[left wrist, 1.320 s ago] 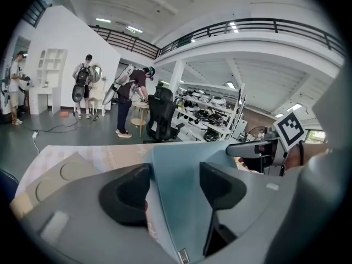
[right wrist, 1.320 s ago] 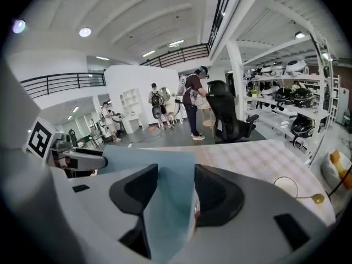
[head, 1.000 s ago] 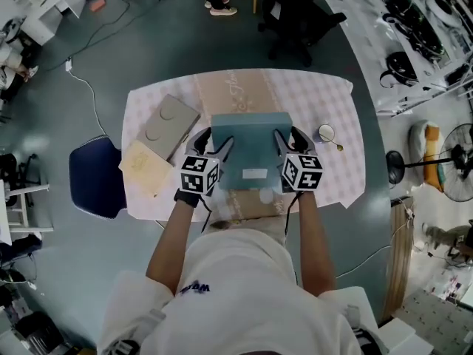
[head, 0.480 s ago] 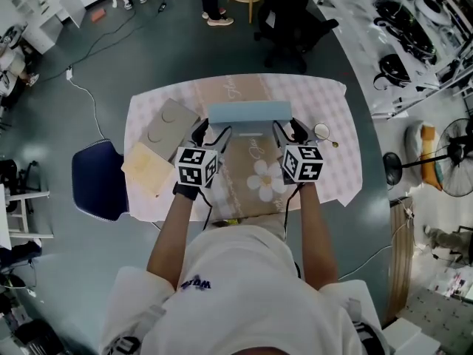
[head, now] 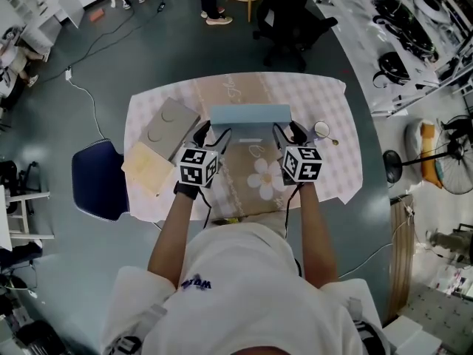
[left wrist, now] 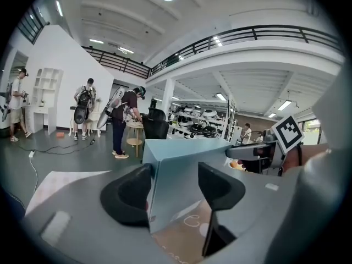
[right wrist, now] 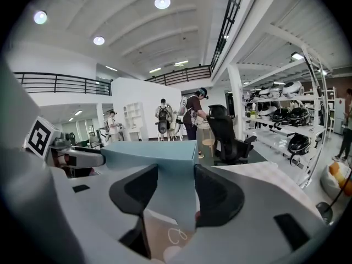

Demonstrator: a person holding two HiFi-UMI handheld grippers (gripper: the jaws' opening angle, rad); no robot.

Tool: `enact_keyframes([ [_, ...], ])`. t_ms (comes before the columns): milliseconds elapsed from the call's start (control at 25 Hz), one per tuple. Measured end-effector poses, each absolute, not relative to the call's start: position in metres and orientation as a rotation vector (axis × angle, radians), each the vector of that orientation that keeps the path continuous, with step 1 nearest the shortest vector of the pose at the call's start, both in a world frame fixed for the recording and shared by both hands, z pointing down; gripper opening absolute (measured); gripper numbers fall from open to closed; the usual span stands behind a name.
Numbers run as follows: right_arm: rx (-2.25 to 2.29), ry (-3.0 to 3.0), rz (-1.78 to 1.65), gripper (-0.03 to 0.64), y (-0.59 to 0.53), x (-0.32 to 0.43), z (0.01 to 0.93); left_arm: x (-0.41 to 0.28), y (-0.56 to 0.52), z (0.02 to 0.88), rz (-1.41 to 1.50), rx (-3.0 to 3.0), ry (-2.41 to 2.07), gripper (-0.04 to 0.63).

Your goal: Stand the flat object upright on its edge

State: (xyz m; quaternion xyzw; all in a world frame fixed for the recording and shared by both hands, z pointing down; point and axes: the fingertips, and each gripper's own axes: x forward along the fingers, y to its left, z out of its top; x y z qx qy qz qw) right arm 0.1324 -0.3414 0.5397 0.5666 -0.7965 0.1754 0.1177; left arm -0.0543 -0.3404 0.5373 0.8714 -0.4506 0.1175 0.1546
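Observation:
A light blue flat box (head: 250,115) stands upright on its long edge at the middle of the table (head: 332,176), so the head view shows only its narrow top side. My left gripper (head: 213,134) is shut on the box's left end. My right gripper (head: 288,132) is shut on its right end. In the left gripper view the box (left wrist: 181,158) fills the gap of my left gripper (left wrist: 175,186), with a pad on each side of its corner. The right gripper view shows the same for the box (right wrist: 159,153) and my right gripper (right wrist: 176,188).
A grey box with two round dents (head: 168,127) and a beige flat board (head: 148,167) lie on the table's left part. A small round glass thing (head: 323,130) sits to the right of the box. A dark blue chair (head: 97,177) stands left of the table. People stand beyond it.
A second ago the box lay tilted with its wide face up between the grippers. Both grippers have swung it up and away from me, so it now stands on its edge.

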Motion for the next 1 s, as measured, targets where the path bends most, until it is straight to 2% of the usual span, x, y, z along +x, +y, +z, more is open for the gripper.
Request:
enact_keyframes([
  [360, 1.69, -2.323, 0.511, 0.235, -0.3429, 0.1339, 0.5382, -0.0534, -0.3394, 0.5413, 0.338, 2.5, -1.273, 0.293],
  [1000, 1.677, -2.318, 0.484, 0.23, -0.3397, 0.1289, 0.5353, -0.0576, -0.3396, 0.5355, 0.328, 2.51, -1.274, 0.293],
])
